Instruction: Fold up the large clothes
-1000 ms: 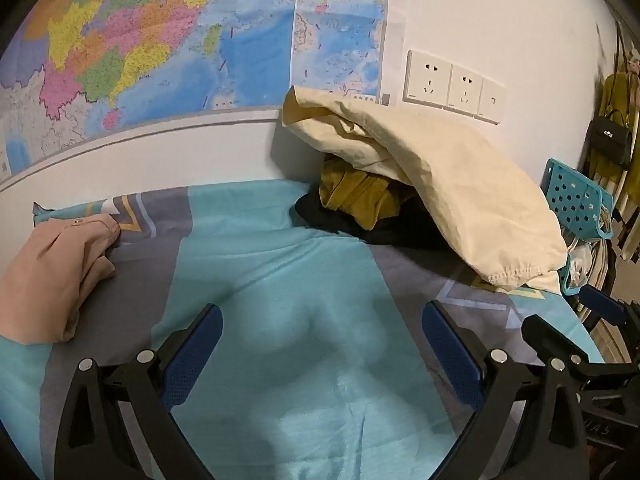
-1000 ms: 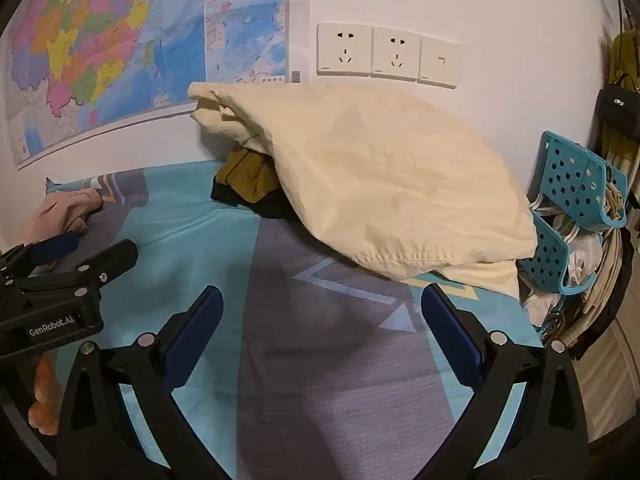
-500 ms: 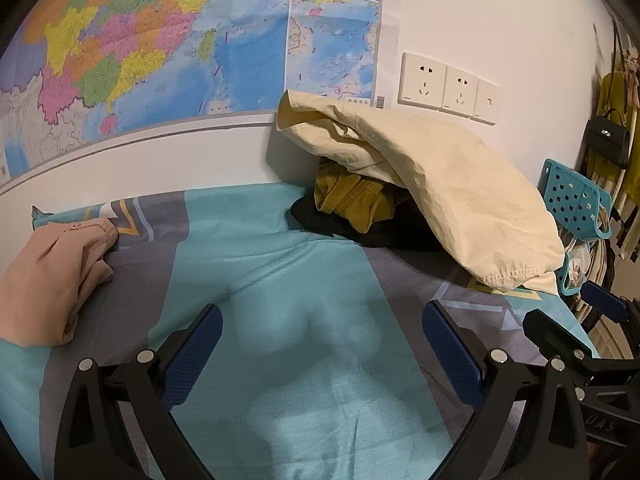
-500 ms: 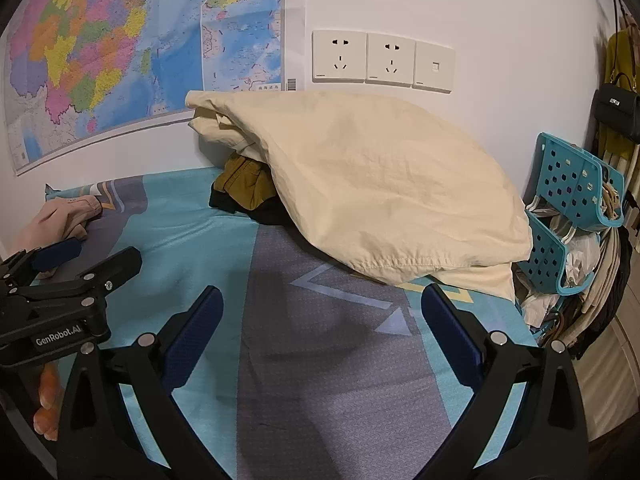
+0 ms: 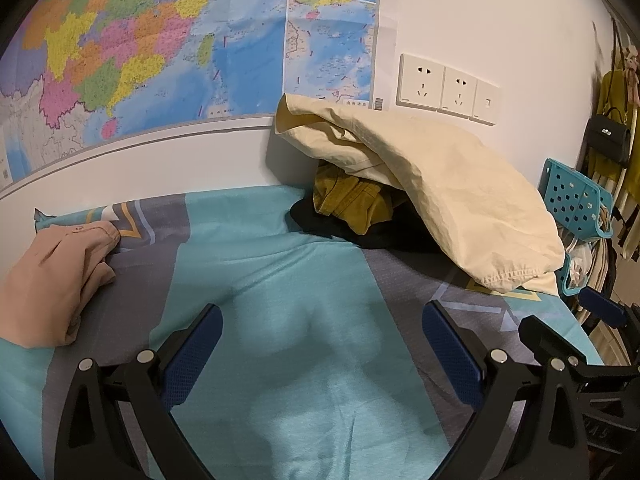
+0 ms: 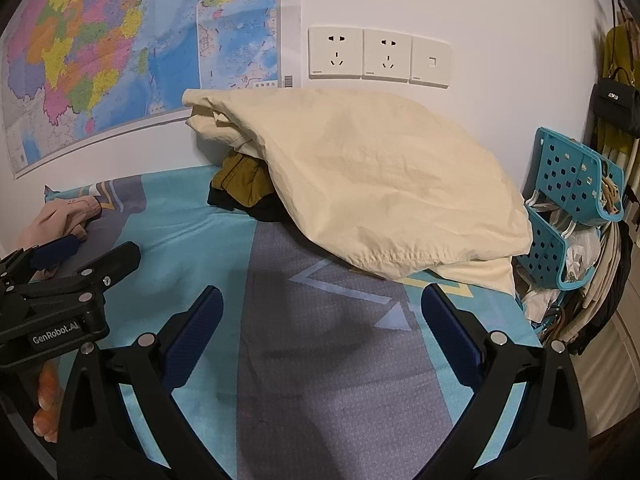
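Observation:
A large cream garment (image 5: pixel 440 184) (image 6: pixel 372 184) lies heaped against the wall on the bed, draped over a mustard piece (image 5: pixel 352 200) (image 6: pixel 244 178) and a black one (image 5: pixel 320 224) (image 6: pixel 224 200). A pink garment (image 5: pixel 52 280) (image 6: pixel 64 216) lies bunched at the bed's left. My left gripper (image 5: pixel 320 354) hovers open over the teal and grey sheet (image 5: pixel 260 272), short of the heap. My right gripper (image 6: pixel 320 332) is open too, just in front of the cream garment's hem. The left gripper's body (image 6: pixel 60 292) shows at the left of the right wrist view.
A map (image 5: pixel 140 48) (image 6: pixel 120 48) and wall sockets (image 5: pixel 444 88) (image 6: pixel 376 58) are on the wall behind the bed. A teal perforated basket (image 5: pixel 576 200) (image 6: pixel 576 200) with clutter stands off the bed's right edge, bags hanging beyond it. A person's fingers (image 6: pixel 46 404) show at lower left.
Both grippers have edged slightly forward and upward toward the heap, which sits a bit lower and larger in view. Both stay open and nothing has been taken hold of.

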A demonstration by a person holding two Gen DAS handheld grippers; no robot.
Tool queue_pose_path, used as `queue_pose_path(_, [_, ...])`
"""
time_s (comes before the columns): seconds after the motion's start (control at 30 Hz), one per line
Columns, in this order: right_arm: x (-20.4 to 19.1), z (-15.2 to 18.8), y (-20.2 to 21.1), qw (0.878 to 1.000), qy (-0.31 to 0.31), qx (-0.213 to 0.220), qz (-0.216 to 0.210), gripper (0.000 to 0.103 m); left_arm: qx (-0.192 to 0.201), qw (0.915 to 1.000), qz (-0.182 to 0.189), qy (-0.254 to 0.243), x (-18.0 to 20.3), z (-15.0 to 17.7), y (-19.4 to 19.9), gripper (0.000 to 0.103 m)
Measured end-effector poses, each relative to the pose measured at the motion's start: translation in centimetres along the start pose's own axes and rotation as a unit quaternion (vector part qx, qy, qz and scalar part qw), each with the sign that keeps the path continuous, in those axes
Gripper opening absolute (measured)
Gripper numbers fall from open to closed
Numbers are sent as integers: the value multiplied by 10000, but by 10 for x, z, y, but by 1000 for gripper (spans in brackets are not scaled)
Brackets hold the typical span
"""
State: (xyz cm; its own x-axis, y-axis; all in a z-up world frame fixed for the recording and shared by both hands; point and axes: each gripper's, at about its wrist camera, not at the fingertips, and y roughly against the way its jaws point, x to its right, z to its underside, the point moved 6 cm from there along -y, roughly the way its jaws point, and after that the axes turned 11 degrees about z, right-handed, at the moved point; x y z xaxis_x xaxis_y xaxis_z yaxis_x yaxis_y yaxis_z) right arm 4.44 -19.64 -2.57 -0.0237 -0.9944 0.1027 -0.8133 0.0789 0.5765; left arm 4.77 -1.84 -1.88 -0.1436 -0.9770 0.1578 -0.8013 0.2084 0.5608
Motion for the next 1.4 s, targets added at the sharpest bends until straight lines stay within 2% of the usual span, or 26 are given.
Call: queue_pose_path(1.4, [2,2,6,10000,-36,16,-29,98,-27,10000,39,-7,8,0,0,96])
